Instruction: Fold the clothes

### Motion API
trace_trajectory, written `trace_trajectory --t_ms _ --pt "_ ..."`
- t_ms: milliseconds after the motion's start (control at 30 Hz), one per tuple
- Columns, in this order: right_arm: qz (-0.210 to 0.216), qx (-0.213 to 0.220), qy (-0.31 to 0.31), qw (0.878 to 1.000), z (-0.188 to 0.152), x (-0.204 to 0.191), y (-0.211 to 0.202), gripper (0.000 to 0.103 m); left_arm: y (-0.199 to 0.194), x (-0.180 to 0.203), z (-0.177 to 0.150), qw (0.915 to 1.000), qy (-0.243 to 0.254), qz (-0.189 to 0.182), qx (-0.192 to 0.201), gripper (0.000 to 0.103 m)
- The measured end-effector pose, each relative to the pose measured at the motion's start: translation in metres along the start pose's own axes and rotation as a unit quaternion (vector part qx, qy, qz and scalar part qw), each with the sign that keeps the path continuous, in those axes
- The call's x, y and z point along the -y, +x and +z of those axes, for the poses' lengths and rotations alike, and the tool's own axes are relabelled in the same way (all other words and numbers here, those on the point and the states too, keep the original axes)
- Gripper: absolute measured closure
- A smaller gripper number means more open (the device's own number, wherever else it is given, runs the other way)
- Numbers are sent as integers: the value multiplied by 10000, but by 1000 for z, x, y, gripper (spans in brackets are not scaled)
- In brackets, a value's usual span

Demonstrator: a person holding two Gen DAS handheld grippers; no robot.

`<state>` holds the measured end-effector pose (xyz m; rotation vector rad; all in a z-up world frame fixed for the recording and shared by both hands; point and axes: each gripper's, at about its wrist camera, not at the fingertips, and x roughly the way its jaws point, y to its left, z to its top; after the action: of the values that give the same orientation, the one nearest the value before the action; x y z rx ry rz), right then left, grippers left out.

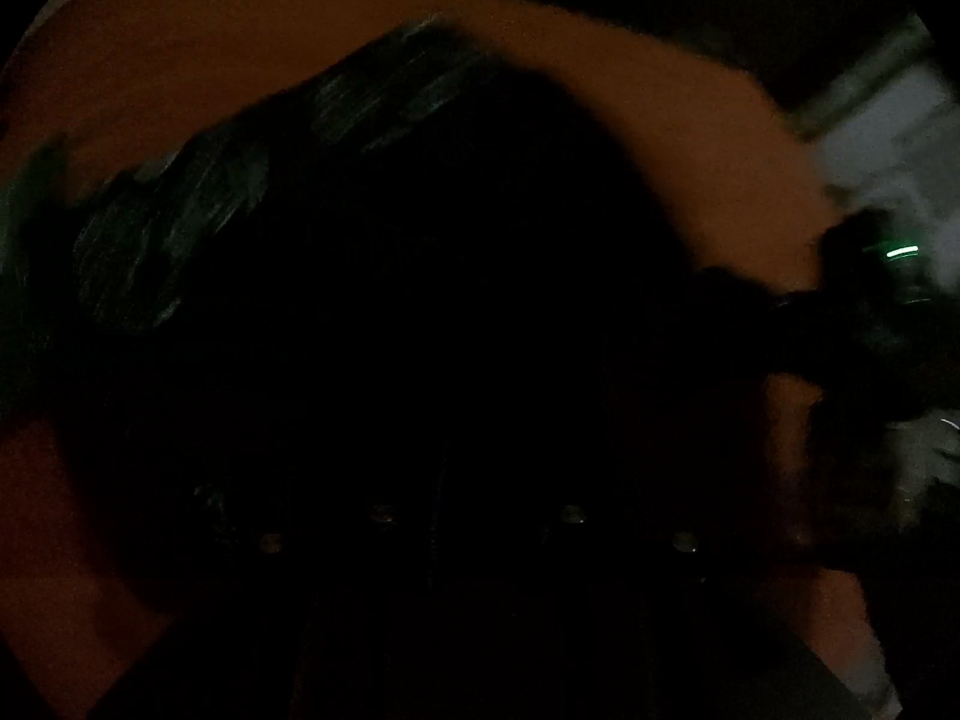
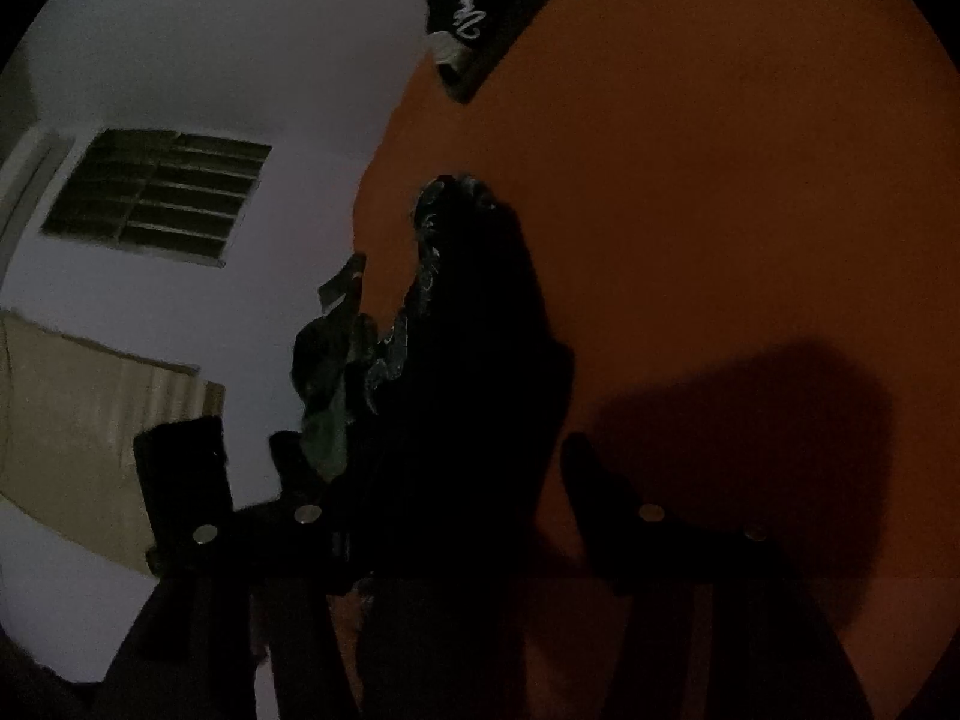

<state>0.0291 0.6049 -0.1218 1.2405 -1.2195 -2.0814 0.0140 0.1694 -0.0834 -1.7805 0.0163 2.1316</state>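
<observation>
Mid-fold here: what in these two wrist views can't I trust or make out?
- Left wrist view: left gripper lost in darkness against the dark garment; jaws and any grip unreadable.
- Left wrist view: right edge motion-blurred.
- Right wrist view: garment is a black mass; folds indistinguishable.
- Right wrist view: second dark item cut off at top.

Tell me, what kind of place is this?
Probably a dim room in a home. A louvred window sits in a pale wall, and dark clothes lie spread on an orange surface, perhaps a bed or table.
</observation>
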Motion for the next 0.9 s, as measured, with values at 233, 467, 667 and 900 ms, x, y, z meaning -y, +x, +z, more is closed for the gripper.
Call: trace_trajectory --t_ms 233,467,667,900 --pt "-1333 102 -649 9889 7 -23 3 81 -10 -63 -26 9961 -747 -418 214 83" --pt "-916 -75 -334 9952 17 -26 45 37 -15 -77 -33 9946 -807 -607 243 83" --pt "-813 146 -239 9963 16 -24 54 95 -19 -91 -41 9917 -941 -842 243 83" --pt "-3939 533 -3818 8344 -54 -172 108 95 -47 -116 -46 9823 -1308 -1276 423 83"
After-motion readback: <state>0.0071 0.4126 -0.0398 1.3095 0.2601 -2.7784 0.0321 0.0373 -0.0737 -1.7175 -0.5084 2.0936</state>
